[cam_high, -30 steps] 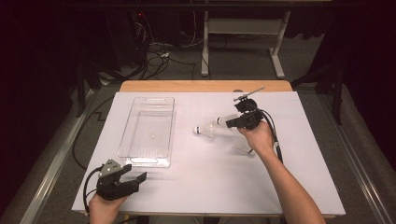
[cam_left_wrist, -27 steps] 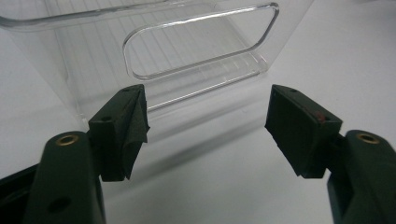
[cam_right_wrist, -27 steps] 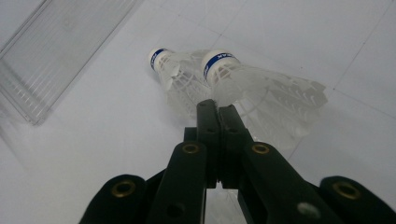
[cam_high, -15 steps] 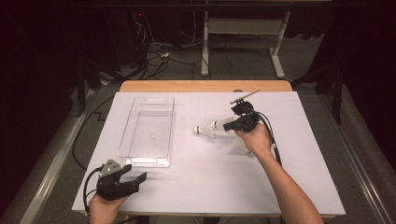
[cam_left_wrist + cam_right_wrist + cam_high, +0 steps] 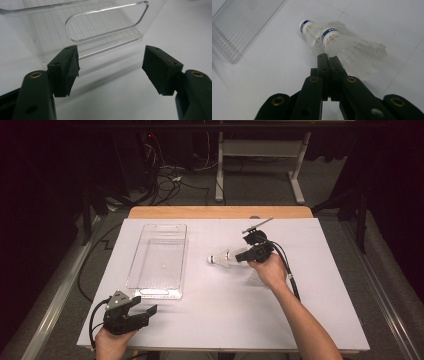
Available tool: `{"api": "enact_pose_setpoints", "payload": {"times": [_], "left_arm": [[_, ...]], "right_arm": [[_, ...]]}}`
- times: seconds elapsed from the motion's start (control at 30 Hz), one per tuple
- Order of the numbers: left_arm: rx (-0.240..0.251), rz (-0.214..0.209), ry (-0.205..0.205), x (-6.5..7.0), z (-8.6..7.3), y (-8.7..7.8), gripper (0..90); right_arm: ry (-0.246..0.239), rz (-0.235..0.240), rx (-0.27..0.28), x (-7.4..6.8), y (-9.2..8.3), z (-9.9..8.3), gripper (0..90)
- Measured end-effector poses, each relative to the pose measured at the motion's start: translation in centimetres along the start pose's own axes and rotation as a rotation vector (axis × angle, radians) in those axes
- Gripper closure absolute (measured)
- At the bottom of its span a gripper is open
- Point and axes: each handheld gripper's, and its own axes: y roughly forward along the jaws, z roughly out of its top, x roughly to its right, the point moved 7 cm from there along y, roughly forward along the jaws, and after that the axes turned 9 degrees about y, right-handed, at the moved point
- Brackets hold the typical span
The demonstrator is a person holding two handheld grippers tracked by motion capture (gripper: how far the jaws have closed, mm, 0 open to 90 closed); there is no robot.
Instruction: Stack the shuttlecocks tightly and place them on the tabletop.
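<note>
Two white plastic shuttlecocks (image 5: pixel 220 258) with blue bands lie together on the white sheet, corks pointing left. In the right gripper view the shuttlecocks (image 5: pixel 342 42) sit just past my right gripper (image 5: pixel 327 57), whose jaws are pressed together with their tips at the skirt's edge. Whether they pinch the skirt I cannot tell. From above, the right gripper (image 5: pixel 240 256) sits at the shuttlecocks' right end. My left gripper (image 5: pixel 147 311) rests near the table's front left with its jaws wide apart and nothing between them. In its own view the left gripper (image 5: pixel 111 67) faces the clear bin (image 5: pixel 105 25).
The clear plastic bin (image 5: pixel 131 280) lies lengthwise on the left half of the sheet, with nothing in it. Its edge (image 5: pixel 242 27) shows left of the shuttlecocks. A white sheet (image 5: pixel 320 320) covers the wooden table. Cables and desk legs lie on the floor beyond.
My right gripper has shifted slightly left, closer onto the shuttlecocks. The shuttlecocks, the bin and the left gripper have stayed where they were.
</note>
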Motion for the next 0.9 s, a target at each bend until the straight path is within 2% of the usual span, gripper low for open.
{"api": "enact_pose_setpoints", "payload": {"times": [0.9], "left_arm": [[-0.001, -0.002, 0.002, 0.0, 0.0, 0.0, 30.4]], "right_arm": [[0.000, 0.014, -0.008, -0.7, 1.2, 0.2, 90.0]]}}
